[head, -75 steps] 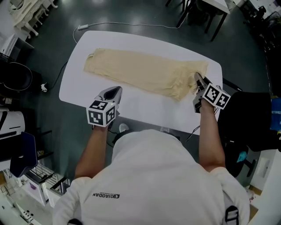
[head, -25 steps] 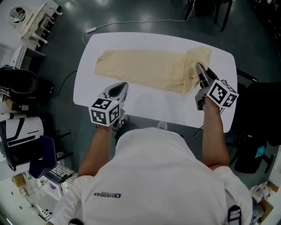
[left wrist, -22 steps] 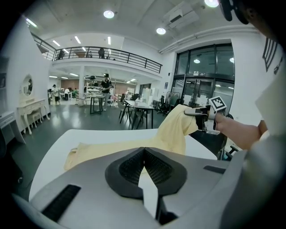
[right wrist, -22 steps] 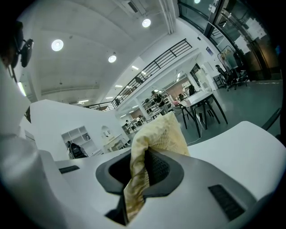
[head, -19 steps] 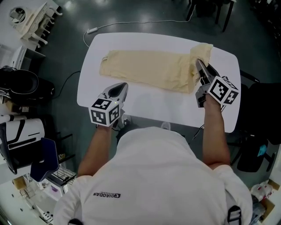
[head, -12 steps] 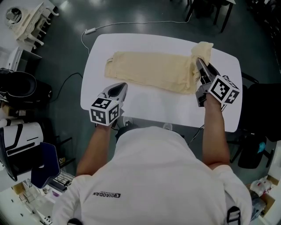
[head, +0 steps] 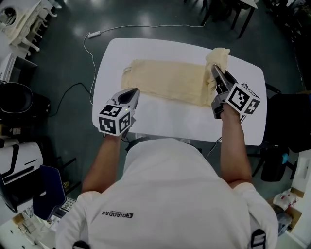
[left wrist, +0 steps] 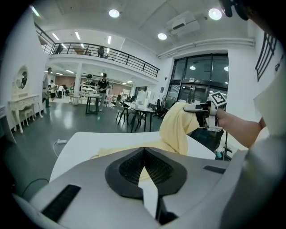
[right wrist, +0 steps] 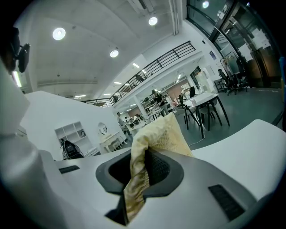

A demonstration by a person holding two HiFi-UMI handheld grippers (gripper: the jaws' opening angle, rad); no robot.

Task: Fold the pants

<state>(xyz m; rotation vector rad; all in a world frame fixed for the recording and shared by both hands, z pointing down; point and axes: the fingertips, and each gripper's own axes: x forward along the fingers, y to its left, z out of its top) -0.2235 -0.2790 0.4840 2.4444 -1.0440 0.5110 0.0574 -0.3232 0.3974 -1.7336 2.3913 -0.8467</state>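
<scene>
Bench (head: 170, 121): near edge hidden behind the person's torso (head: 167, 185). Pants (head: 165, 81): lifted end partly covered by the right gripper (head: 214, 69), whose body hides the remainder in the right gripper view.

Round white ceiling lamps (left wrist: 114, 13) light the hall brightly and evenly; the glossy dark floor (head: 63, 58) mirrors them in pale patches. Both gripper views bulge fisheye-like with black corners, yet the pale yellow fabric pants (right wrist: 161, 134) show crisp weave.
</scene>
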